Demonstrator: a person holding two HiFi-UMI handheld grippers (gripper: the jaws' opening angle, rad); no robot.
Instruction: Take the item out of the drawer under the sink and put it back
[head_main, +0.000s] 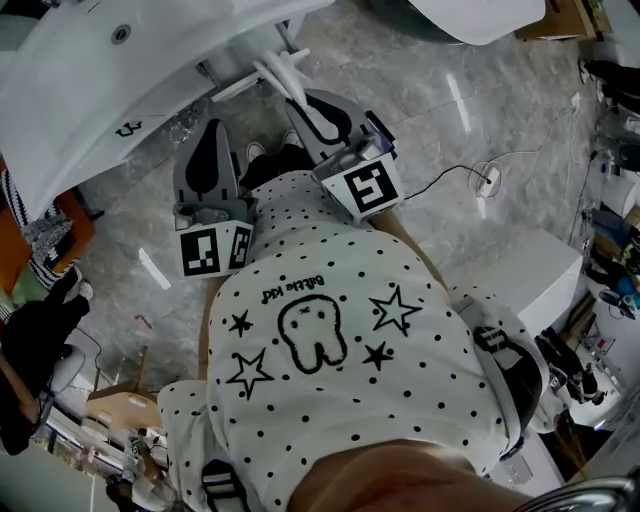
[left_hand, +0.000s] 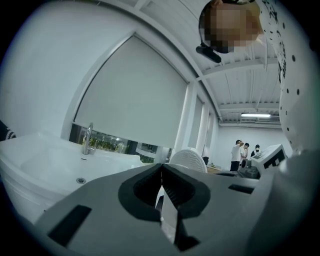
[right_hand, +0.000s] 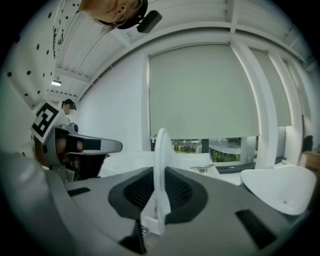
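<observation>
I see both grippers held close against the dotted shirt, just in front of the sink, with their jaws pointing toward it.

The right gripper has its jaws drawn in narrow and clamped on the item, a thin, flat white piece. It stands edge-on between the ribbed pads and sticks up well past the jaw tips. In the head view the item's free end reaches toward the sink's underside, but I cannot tell whether it touches anything there. So the item is out in the open, in the right gripper's grip just beside the sink.

The left gripper has its jaws brought together tip to tip with nothing between the pads. It sits beside the right one, further along the sink's front toward the basin. Its own view looks across the white basin, where a tap stands at the far rim under a large window blind. A few people stand well beyond the sink at the far end of the room.

Each gripper's marker cube rests against the shirt. Grey marbled floor spreads out to the sink's right.
</observation>
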